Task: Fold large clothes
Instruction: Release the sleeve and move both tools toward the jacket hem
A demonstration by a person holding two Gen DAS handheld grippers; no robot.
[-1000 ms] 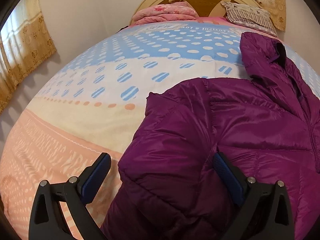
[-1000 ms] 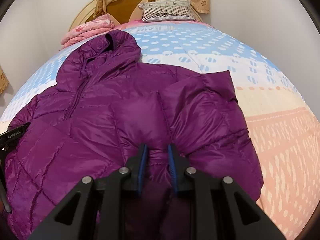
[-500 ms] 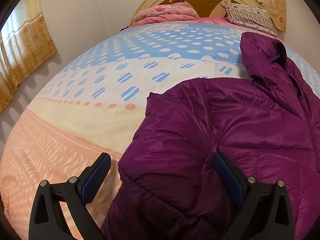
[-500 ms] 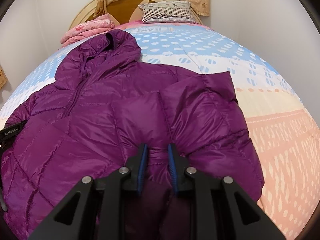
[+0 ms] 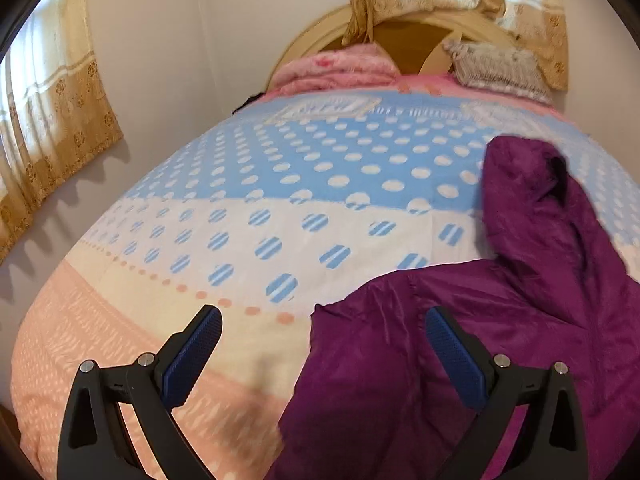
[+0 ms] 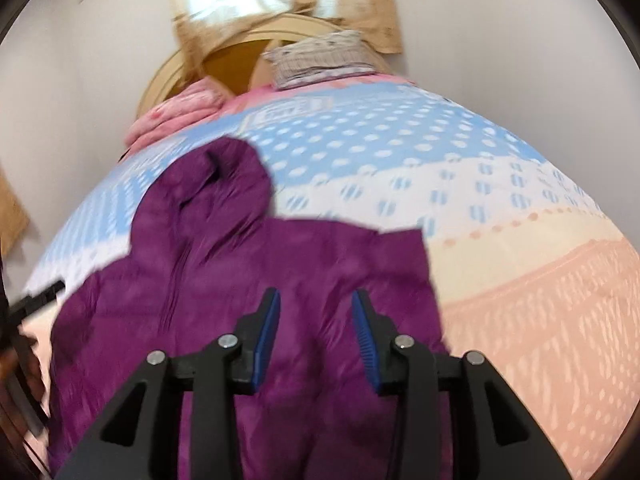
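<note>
Window-lit, motion blur, fisheye edges

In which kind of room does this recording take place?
Very likely a bedroom in a home. A large bed with a dotted bedspread fills the view, a curved headboard stands at its far end with a pillow before it, and a purple jacket lies on the bed.

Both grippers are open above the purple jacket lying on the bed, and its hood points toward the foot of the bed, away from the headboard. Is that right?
Not quite. The hood of the purple jacket points toward the headboard, as the right wrist view shows. The rest holds: the left gripper and right gripper are open, and the jacket lies on the bed.
</note>
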